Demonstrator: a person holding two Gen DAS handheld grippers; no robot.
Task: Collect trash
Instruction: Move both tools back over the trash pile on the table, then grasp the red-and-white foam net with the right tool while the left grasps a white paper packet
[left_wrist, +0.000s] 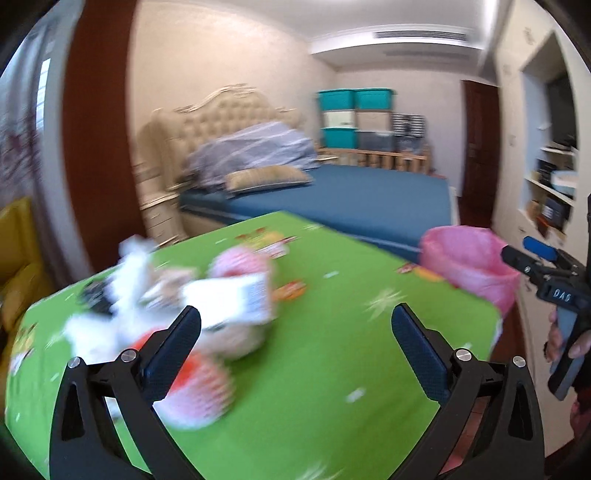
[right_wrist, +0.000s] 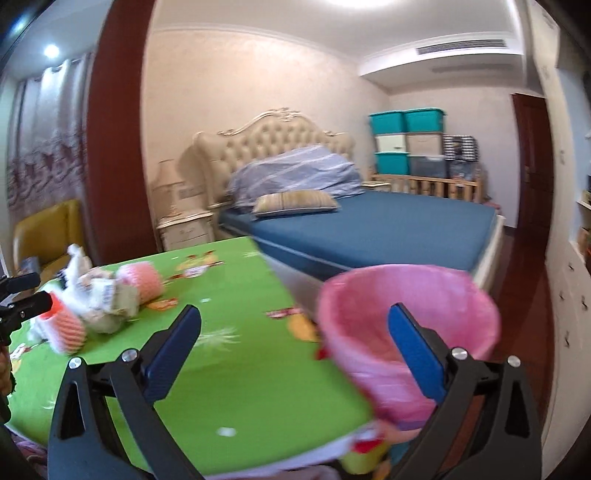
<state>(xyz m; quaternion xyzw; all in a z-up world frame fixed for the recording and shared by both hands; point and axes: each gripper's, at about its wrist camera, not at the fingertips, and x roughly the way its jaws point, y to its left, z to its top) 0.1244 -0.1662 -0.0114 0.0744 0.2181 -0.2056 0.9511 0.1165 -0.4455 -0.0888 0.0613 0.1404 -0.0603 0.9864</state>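
Observation:
A blurred trash pile lies on the green tablecloth (left_wrist: 332, 369): crumpled white paper (left_wrist: 129, 273), a white carton (left_wrist: 229, 299), a pink foam net (left_wrist: 240, 262) and an orange foam net (left_wrist: 199, 391). My left gripper (left_wrist: 295, 325) is open and empty, its left finger in front of the pile. The pink-lined bin (left_wrist: 469, 266) stands at the table's right corner. In the right wrist view my right gripper (right_wrist: 295, 314) is open and empty, its right finger in front of the bin (right_wrist: 354, 325); the pile (right_wrist: 107, 306) sits far left, beside the left gripper (right_wrist: 33, 293).
A bed with a blue sheet (right_wrist: 388, 229) lies behind the table. A yellow chair (right_wrist: 48, 229) and a nightstand (right_wrist: 184, 229) stand at the left. White shelving (left_wrist: 550, 184) lines the right wall. A hand (left_wrist: 561, 339) holds the right gripper (left_wrist: 517, 248).

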